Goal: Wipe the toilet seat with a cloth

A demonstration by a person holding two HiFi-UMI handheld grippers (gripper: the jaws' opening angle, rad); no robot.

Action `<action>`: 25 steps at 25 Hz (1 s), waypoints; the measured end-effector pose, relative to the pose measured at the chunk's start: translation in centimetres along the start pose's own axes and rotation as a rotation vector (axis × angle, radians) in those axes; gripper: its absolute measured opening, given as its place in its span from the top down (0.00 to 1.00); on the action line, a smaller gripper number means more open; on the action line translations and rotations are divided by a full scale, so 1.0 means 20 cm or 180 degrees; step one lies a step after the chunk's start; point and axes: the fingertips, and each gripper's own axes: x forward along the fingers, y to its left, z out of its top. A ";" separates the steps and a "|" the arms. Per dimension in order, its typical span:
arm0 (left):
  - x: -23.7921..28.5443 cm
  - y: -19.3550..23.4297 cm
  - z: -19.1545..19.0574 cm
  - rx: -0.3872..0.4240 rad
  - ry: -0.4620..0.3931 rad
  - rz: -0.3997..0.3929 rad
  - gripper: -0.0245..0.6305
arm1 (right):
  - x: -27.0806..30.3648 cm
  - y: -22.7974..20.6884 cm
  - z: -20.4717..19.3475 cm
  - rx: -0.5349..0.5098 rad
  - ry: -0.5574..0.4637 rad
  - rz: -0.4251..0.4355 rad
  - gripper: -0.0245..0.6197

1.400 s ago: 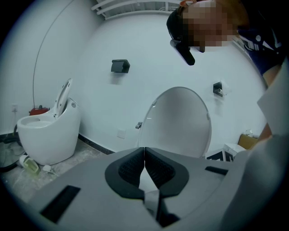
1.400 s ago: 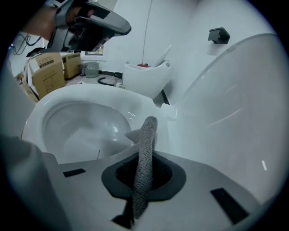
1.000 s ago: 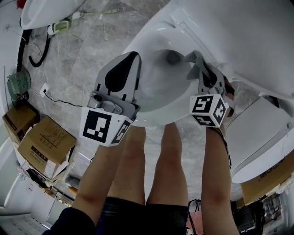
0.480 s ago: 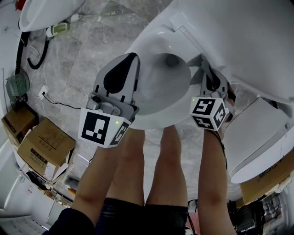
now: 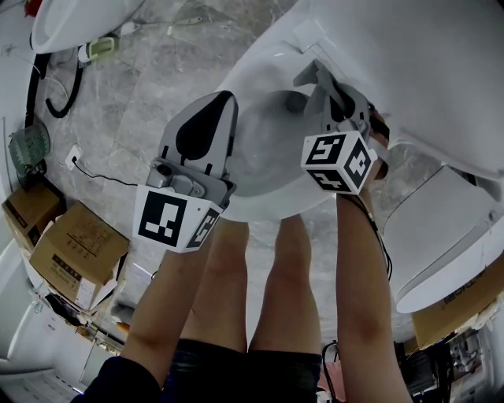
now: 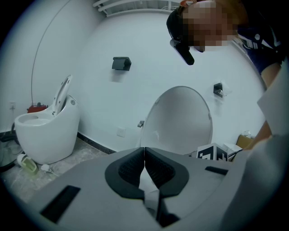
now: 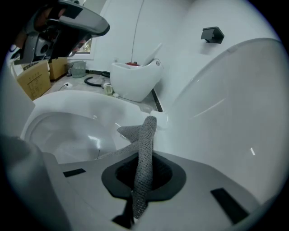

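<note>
Grey marbled floor surrounds a white toilet whose lid stands raised on the far right, and the person faces it with bare legs close to the bowl's near edge. Both forearms reach forward and down. The left forearm holds the left gripper over the near-left part of the rim, its jaws pressed together with nothing between them. The right forearm carries the right gripper farther in, to the back right of the rim beside the foot of the lid. Its jaws pinch a grey knitted cloth, which stands up between them and folds over toward the back of the rim; whether it presses on the surface cannot be told. Cardboard boxes sit on the floor at the near left, a small fan and a black hose lie farther off, and a second toilet stands at the far left.
</note>
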 end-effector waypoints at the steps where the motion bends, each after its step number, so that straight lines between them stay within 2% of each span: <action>1: 0.00 0.00 0.00 -0.0003 -0.0001 -0.0006 0.93 | -0.02 0.00 -0.03 -0.0013 0.0032 -0.0009 0.92; 5: 0.00 0.01 0.01 -0.0018 -0.0014 -0.0019 0.93 | -0.14 -0.01 -0.23 0.0023 0.0221 -0.0074 0.92; 9: 0.01 0.02 0.04 0.0005 -0.0039 -0.0042 0.93 | -0.28 -0.04 -0.45 0.0199 0.0425 -0.0206 0.92; 12: 0.00 0.05 0.05 0.0023 -0.0042 -0.0038 0.93 | -0.33 -0.04 -0.52 0.0289 0.0535 -0.0275 0.92; 17: -0.01 0.09 0.05 0.0014 -0.0041 -0.0005 0.93 | -0.27 -0.01 -0.45 0.0205 0.0512 -0.0234 0.92; 25: -0.07 0.18 0.05 -0.0009 -0.0065 0.0082 0.93 | -0.03 0.11 -0.10 -0.0003 0.0213 -0.0044 0.92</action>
